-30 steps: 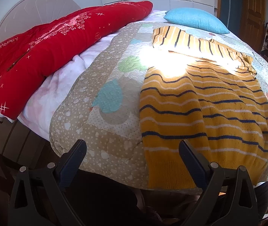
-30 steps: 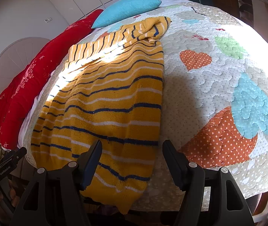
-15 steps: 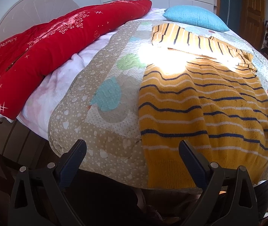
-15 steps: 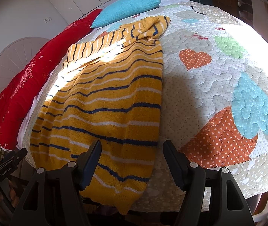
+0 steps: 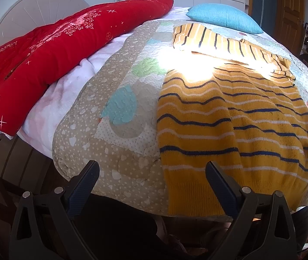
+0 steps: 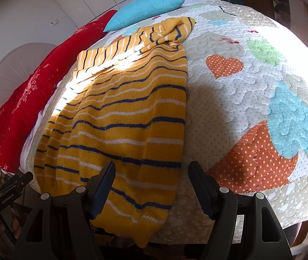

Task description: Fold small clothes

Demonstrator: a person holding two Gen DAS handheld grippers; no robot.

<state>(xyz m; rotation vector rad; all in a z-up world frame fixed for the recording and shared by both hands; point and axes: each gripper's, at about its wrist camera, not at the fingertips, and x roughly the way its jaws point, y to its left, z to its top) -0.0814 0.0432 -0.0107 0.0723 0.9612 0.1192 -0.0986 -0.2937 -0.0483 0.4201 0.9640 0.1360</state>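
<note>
A yellow knit sweater [image 5: 229, 117] with navy and white stripes lies spread on a patchwork quilt [image 5: 114, 112], its hem hanging over the near edge of the bed. One sleeve is folded across the top. My left gripper [image 5: 151, 173] hovers open over the hem's left corner, nothing between its fingers. In the right wrist view the same sweater [image 6: 127, 112] fills the left half, and my right gripper [image 6: 151, 173] stands open above the hem's right corner, holding nothing.
A long red cushion [image 5: 52, 52] and a white blanket [image 5: 52, 106] lie left of the quilt. A turquoise pillow [image 5: 223, 17] sits at the far end. A rounded white headboard [image 5: 26, 17] stands behind. The left gripper's body [image 6: 6, 192] shows at the lower left.
</note>
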